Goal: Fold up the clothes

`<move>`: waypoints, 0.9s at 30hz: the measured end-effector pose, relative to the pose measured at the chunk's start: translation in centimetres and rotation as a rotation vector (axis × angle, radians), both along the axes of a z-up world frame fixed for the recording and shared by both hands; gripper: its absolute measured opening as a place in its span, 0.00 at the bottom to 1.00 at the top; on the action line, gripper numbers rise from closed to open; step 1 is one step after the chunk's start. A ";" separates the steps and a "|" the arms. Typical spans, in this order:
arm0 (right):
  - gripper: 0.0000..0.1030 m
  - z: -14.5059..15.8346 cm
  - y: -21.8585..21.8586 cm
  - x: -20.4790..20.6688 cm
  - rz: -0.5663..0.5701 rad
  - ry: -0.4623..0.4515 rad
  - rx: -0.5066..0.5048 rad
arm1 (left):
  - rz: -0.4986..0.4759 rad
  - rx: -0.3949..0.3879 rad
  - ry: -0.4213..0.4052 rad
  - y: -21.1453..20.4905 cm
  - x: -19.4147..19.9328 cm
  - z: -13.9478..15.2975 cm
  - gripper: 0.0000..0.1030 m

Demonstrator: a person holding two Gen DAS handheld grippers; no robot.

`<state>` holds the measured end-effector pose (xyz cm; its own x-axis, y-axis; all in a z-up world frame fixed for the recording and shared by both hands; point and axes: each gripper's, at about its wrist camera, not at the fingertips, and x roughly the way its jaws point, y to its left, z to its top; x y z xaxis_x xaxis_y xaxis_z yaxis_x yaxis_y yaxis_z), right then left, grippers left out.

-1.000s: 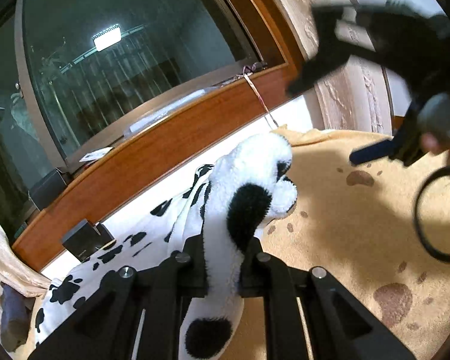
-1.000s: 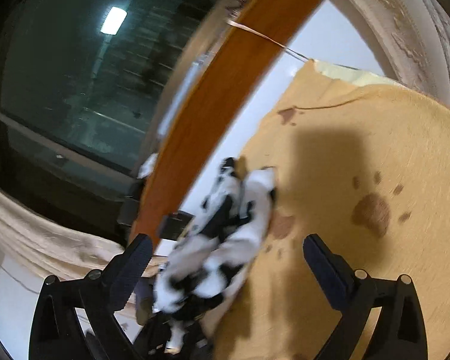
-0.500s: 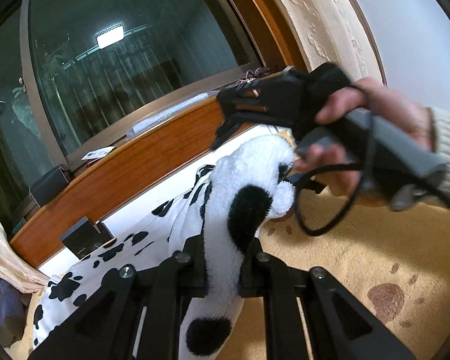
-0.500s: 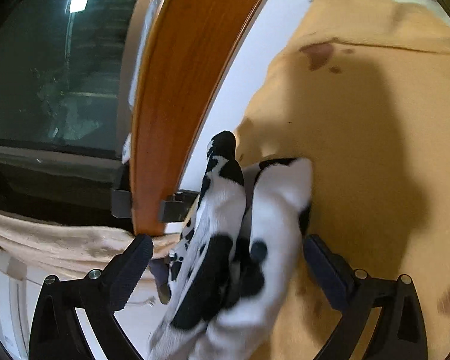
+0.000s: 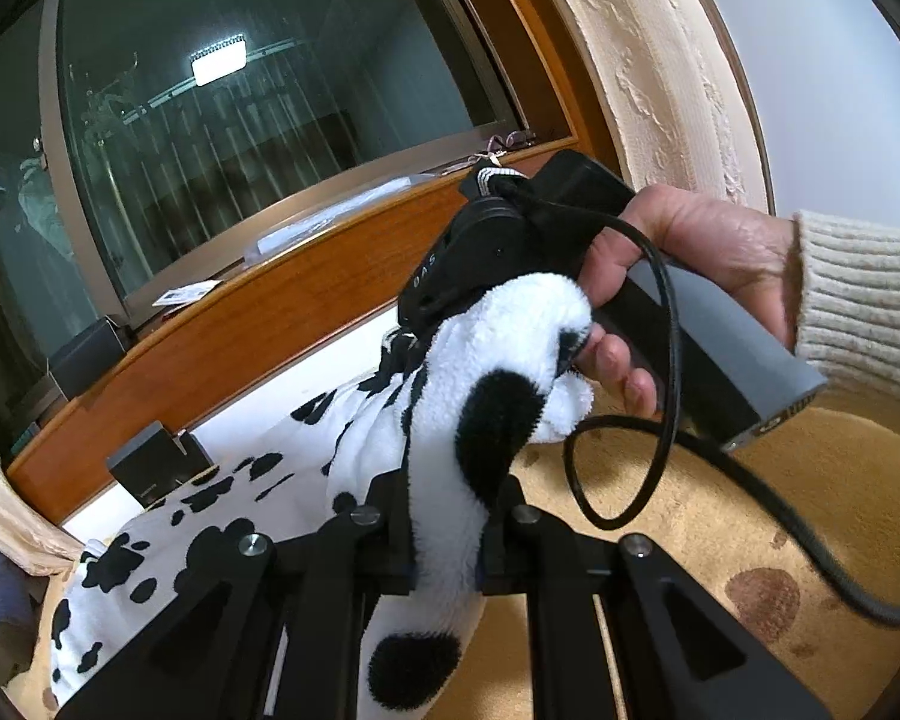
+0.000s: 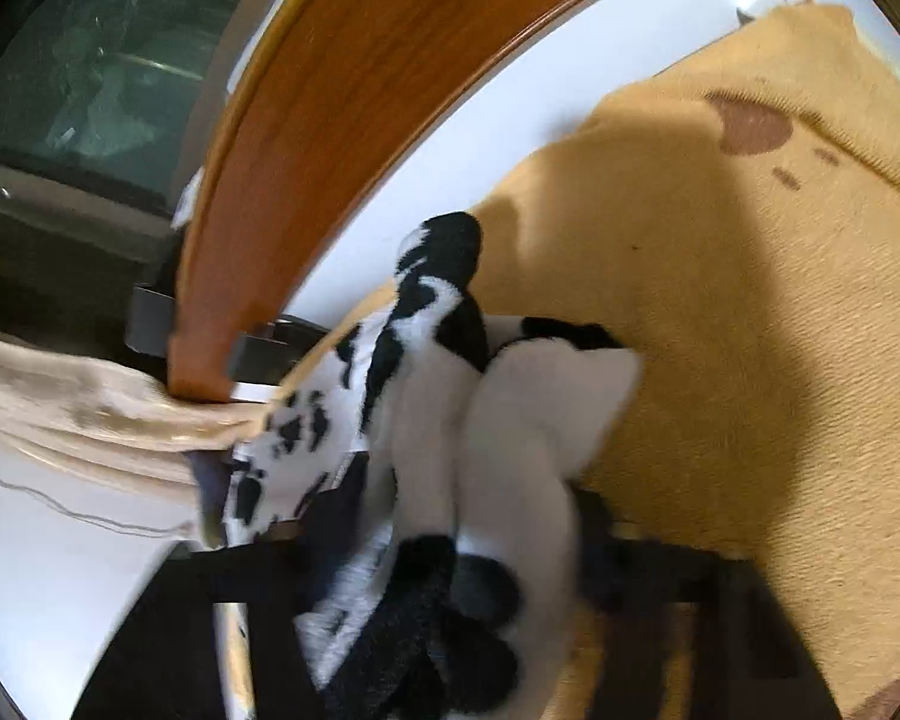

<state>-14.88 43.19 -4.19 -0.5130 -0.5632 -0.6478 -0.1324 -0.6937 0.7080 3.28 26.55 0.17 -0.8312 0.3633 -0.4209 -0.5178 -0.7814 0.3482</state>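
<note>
Fleece garment [image 5: 450,438], white with black spots, is bunched into a raised ridge over the tan blanket [image 5: 780,516]; the rest trails left toward the wooden ledge [image 5: 258,324].

Left gripper [image 5: 447,546]: jaws nearly shut, pinching the near end of the ridge, probably to anchor that edge.

Right gripper [image 6: 468,570]: jaws have just been closing around the far end, fabric between them. View is blurred; cannot tell if the pads press yet. The right hand [image 5: 660,282] holds its handle.

Judgement: two grips on one edge, likely so the fold can be carried over.
</note>
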 end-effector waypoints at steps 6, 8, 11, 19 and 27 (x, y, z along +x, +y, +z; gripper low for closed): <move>0.33 1.2 -0.7 0.4 -0.006 0.035 0.063 | 0.008 0.011 -0.004 -0.4 0.2 0.2 0.13; 0.32 1.8 -1.1 0.5 0.001 0.051 0.085 | 0.012 0.015 -0.002 -0.7 0.4 0.4 0.13; 0.31 3.1 -1.4 0.7 0.008 0.081 0.115 | 0.022 0.035 -0.004 -1.3 0.6 0.9 0.13; 0.31 6.6 -3.4 1.3 0.029 0.172 0.179 | 0.070 0.122 -0.019 -4.2 1.0 2.5 0.13; 0.31 9.7 -8.6 0.9 0.066 0.239 0.235 | 0.153 0.272 -0.060 -9.3 1.0 4.0 0.13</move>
